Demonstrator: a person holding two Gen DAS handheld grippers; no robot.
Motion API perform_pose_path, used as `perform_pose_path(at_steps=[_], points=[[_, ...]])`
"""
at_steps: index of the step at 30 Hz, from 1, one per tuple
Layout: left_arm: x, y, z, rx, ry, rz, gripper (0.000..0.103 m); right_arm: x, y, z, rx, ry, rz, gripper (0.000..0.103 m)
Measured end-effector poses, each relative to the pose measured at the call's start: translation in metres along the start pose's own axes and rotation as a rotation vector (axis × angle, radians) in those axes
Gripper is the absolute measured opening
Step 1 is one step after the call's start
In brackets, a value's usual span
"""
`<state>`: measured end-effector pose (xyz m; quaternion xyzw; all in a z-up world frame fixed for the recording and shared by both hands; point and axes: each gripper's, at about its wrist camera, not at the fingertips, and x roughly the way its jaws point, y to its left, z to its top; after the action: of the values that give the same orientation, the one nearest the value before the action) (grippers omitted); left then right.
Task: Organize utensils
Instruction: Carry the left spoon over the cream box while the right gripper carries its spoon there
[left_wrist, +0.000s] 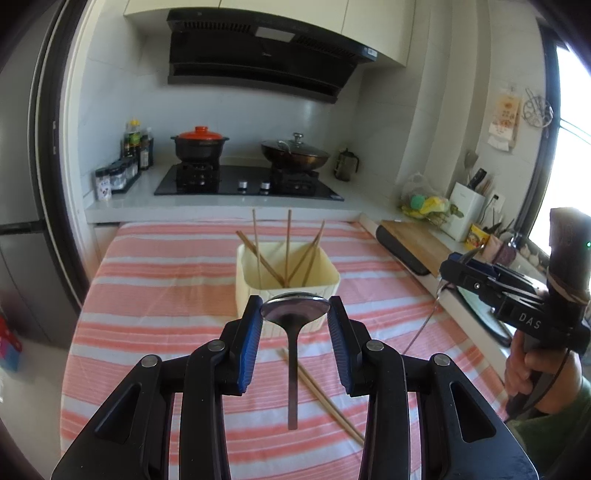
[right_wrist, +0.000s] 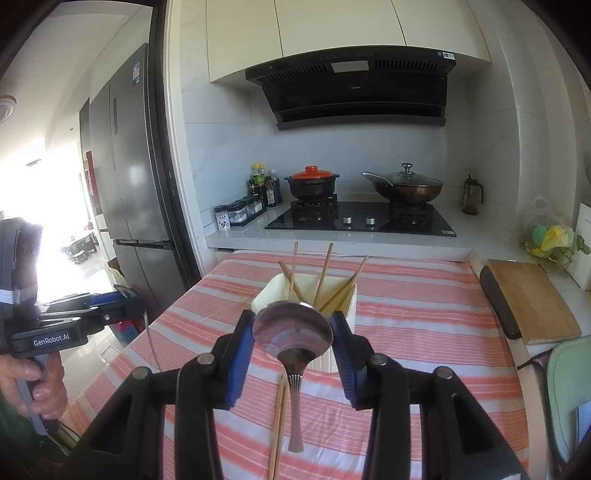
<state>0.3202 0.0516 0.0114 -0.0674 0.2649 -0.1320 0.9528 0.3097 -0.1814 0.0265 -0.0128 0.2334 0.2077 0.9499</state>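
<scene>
While the left gripper (left_wrist: 294, 314) is recorded in the left wrist view with its jaws clamped on the bowl of a plain spoon (left_wrist: 293, 354), handle hanging down, a cream holder (left_wrist: 287, 284) with upright chopsticks (left_wrist: 287, 247) is noted just behind on the striped bench (left_wrist: 147, 295). From the right wrist view, the right gripper (right_wrist: 293, 334) is listed likewise, jaws clamped on a ribbed-handled spoon (right_wrist: 294, 354) before the holder (right_wrist: 269, 295), loose chopsticks (right_wrist: 279, 417) lying below.
</scene>
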Motion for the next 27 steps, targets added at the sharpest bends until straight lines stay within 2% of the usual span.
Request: perform_pose_path(at_steps=[7, 13, 16, 19, 21, 27], points=[[0.019, 0.009, 0.064, 0.007, -0.041, -0.003, 0.036, 0.036, -0.01, 0.051, 0.013, -0.006, 0.015, 0.042], [0.056, 0.016, 0.114, 0.006, -0.077, 0.006, 0.036, 0.077, -0.018, 0.098, 0.011, -0.046, 0.018, 0.042], [0.081, 0.022, 0.129, -0.012, -0.089, 0.014, 0.036, 0.1, -0.023, 0.114, 0.011, -0.068, 0.022, 0.042], [0.113, 0.028, 0.133, -0.038, -0.067, 0.016, 0.036, 0.129, -0.027, 0.117, 0.005, -0.063, 0.022, 0.042], [0.137, 0.032, 0.128, -0.05, -0.034, 0.018, 0.036, 0.151, -0.032, 0.113, 0.016, -0.029, 0.029, 0.042], [0.205, 0.044, 0.096, -0.091, 0.093, 0.035, 0.036, 0.212, -0.052, 0.074, 0.066, 0.095, 0.044, 0.042]])
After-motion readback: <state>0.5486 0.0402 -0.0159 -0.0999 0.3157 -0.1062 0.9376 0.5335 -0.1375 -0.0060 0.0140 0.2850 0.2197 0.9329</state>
